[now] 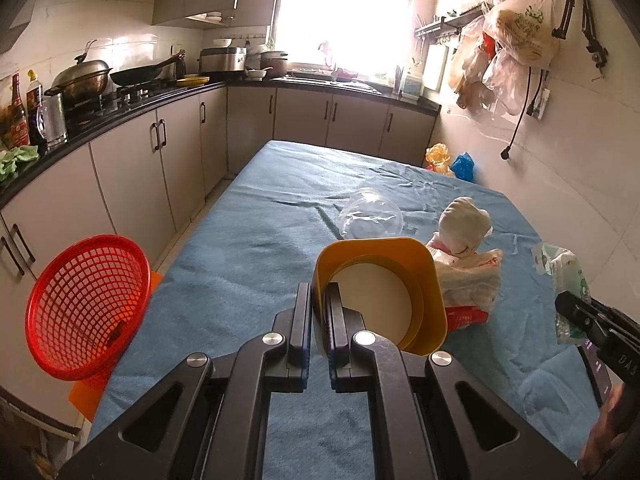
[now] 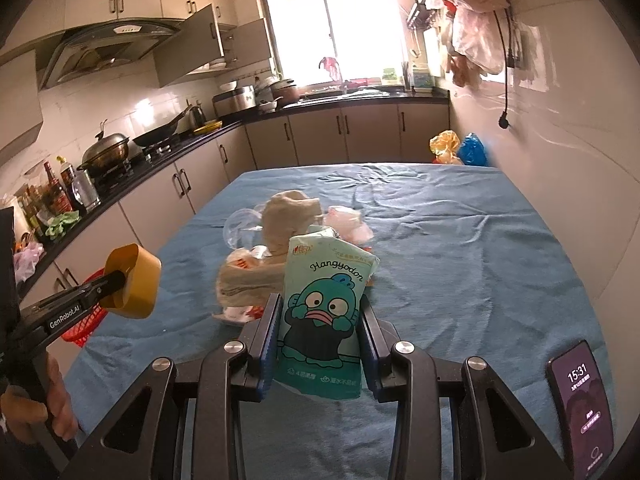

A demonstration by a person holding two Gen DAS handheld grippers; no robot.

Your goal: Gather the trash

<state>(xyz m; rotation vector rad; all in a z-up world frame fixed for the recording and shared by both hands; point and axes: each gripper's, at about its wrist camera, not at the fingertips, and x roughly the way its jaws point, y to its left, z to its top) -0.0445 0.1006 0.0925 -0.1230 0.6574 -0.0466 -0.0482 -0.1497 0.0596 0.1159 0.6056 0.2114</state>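
Kitchen, blue-clothed surface (image 2: 460, 240), trash in both grips!
Left hand-held gripper (image 1: 319, 300) clenched the yellow cup's (image 1: 384, 280) rim; right hand-held gripper (image 2: 320, 320) grasped the tissue pack (image 2: 324, 300), both above the cloth.

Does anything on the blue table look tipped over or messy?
Yes. A clear plastic cup lies on its side on the blue table, and crumpled wrappers are heaped next to it. Off the table's left edge, a red basket sits tilted, its opening facing sideways instead of up.
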